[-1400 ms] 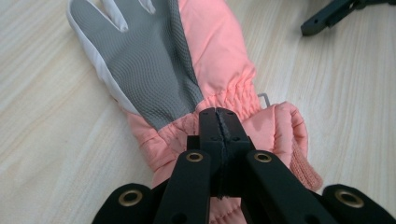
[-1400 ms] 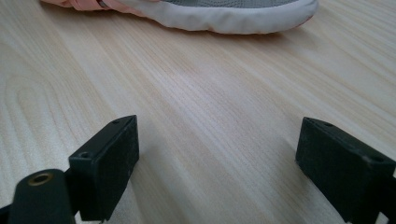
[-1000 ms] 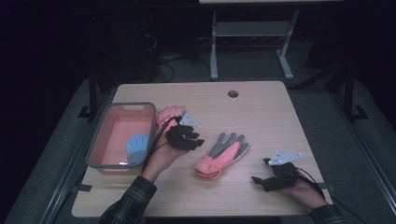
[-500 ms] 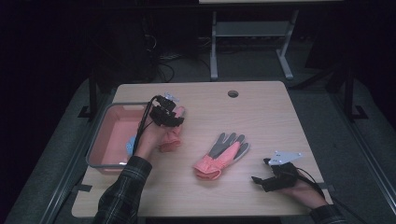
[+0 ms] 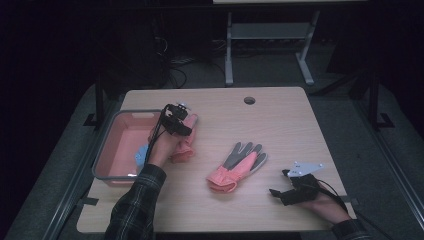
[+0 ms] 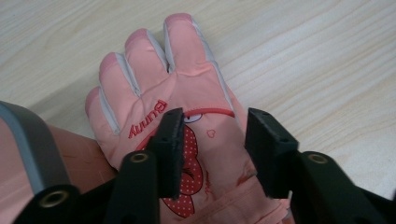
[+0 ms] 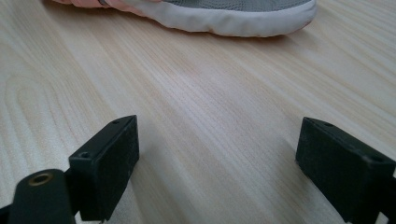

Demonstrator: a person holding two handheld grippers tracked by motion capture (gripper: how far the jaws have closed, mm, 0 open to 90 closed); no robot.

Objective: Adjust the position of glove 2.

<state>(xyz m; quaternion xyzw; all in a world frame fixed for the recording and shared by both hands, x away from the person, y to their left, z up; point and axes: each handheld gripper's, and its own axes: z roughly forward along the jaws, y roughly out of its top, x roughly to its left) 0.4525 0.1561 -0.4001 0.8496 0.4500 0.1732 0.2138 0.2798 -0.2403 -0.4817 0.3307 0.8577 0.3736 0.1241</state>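
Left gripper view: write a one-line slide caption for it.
Left gripper poised with jaws apart over a pink "Bunny" glove lying on the wooden table, beside the pink bin's grey rim.

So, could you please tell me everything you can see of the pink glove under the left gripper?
The pink glove looks like padded fabric with pale grey strips between its fingers, red "Bunny" stitching and a red, white-dotted patch on its back. It lies flat, back up, on the wooden table, beside the pink tray. The left gripper sits over it with its jaws partly open, astride the patch; whether the pads press on it I cannot tell.
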